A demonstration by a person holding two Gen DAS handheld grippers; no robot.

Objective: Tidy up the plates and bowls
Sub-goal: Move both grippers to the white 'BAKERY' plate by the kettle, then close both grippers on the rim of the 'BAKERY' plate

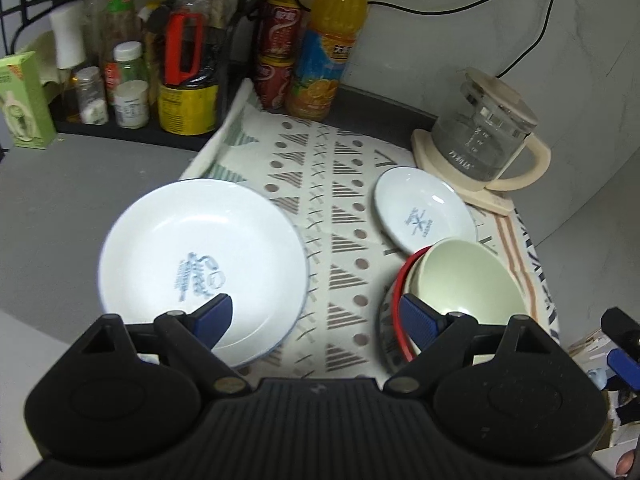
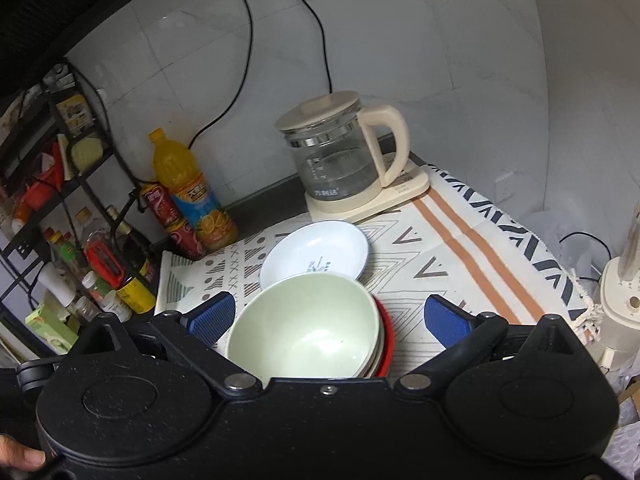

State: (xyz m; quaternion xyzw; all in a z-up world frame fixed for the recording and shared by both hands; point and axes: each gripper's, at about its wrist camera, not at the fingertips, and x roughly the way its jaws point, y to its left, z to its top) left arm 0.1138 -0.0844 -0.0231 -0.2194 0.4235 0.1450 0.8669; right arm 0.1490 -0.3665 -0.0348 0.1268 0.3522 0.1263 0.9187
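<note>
Both grippers hang over the dishes with fingers spread wide, nothing held.

The left gripper (image 1: 316, 316) hovers between the large white plate (image 1: 200, 268), lying empty on the left, and the stack of bowls (image 1: 460, 292); the green bowl (image 2: 304, 332) on top is empty. The right gripper (image 2: 334, 318) straddles that stack, probably to lift it, with the small plate (image 2: 316, 254) just behind, beside the kettle (image 2: 340, 156).
</note>
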